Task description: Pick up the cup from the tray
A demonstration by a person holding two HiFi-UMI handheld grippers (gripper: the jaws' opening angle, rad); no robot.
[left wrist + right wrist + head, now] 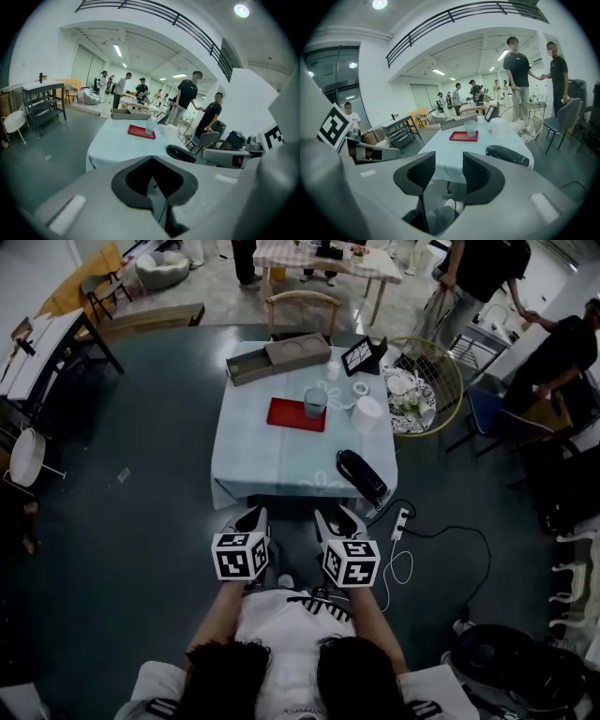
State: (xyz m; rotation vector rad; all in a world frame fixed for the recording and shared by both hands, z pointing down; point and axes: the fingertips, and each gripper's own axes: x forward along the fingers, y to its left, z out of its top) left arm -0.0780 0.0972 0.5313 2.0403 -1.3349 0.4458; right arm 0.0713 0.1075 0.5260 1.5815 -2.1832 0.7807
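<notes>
A translucent cup [315, 401] stands upright on the right end of a red tray [289, 415] on the pale-cloth table [262, 460]. The cup [150, 126] and the tray [140, 132] show far ahead in the left gripper view. In the right gripper view the cup [470, 129] and tray [460, 136] are just as distant. Both grippers hang close to my body, short of the table's near edge. My left gripper [253, 517] [152, 180] has its pads pressed together on nothing. My right gripper [339, 519] [449, 171] is open and empty.
A black case [361, 474] lies at the table's near right corner. A white container [367, 413], a small tablet [361, 355] and a cardboard box [277, 357] sit beyond the tray. A wire chair [441, 381] stands at the right. A power strip [401, 521] lies on the floor. People stand behind.
</notes>
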